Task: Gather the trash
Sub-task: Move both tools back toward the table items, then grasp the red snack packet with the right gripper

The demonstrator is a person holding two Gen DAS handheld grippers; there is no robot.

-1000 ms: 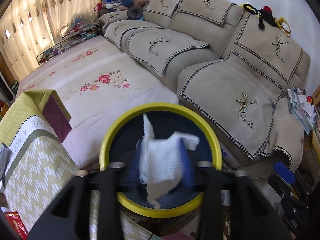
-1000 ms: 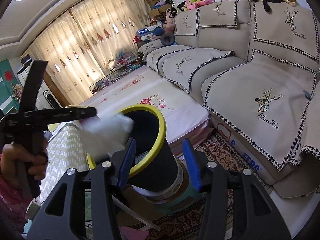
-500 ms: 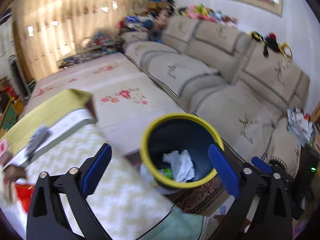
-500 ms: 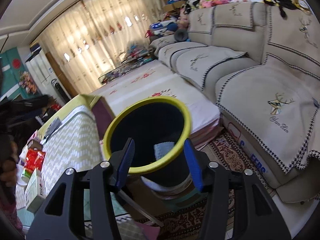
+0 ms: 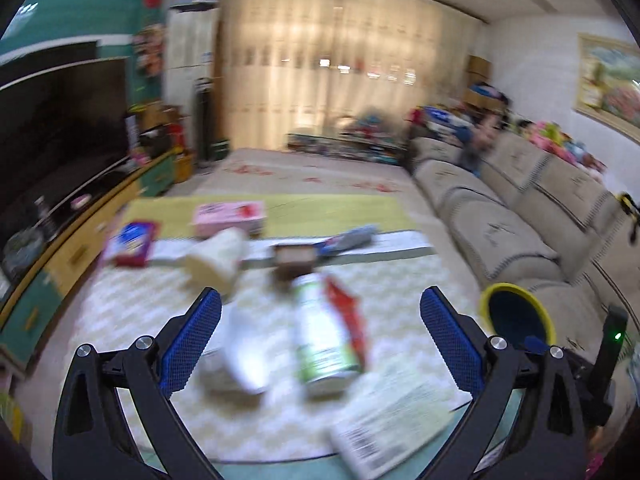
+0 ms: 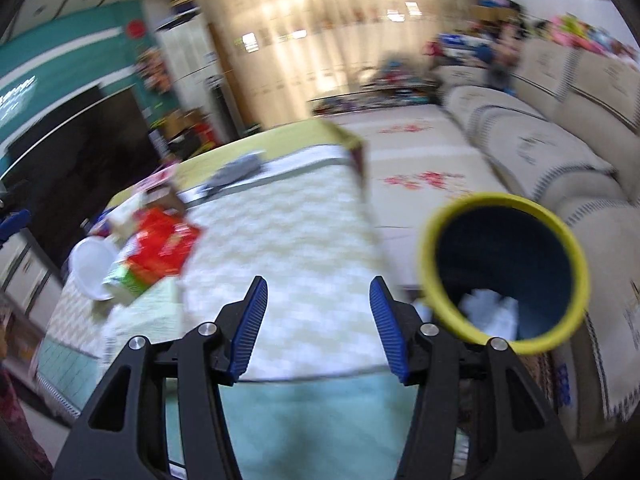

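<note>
The left wrist view looks across the table (image 5: 132,312) and down the room, and its litter shows best here: one green-and-white can (image 5: 322,340) lying on its side, one red wrapper (image 5: 348,312) just beside it, one white crumpled piece (image 5: 240,356) between the blue pads, one printed flat pack (image 5: 392,428) at the near edge, one pale cup (image 5: 216,256) tipped over farther back, one pink box (image 5: 230,218) and one red-and-blue packet (image 5: 134,242). All are blurred. The left gripper (image 5: 320,322) stands wide open above them, its jaws having just been opening, gripping nothing. The yellow-rimmed bin (image 5: 516,318) is small here, at the right past the table's corner, before the sofa (image 5: 500,216); its inside is only dark.

The right wrist view shows what that one hides: the bin (image 6: 504,268) large and close, beside the table's right edge, with white tissue (image 6: 488,308) lying in its bottom. The right gripper (image 6: 318,326) is partly open with nothing between its pads, over bare tablecloth (image 6: 280,248). Here the litter sits far left: one white lid or bowl (image 6: 92,268), one red pack (image 6: 160,244), one grey object (image 6: 236,172). There is one bin in each view and one television (image 5: 60,136) in the left wrist view
</note>
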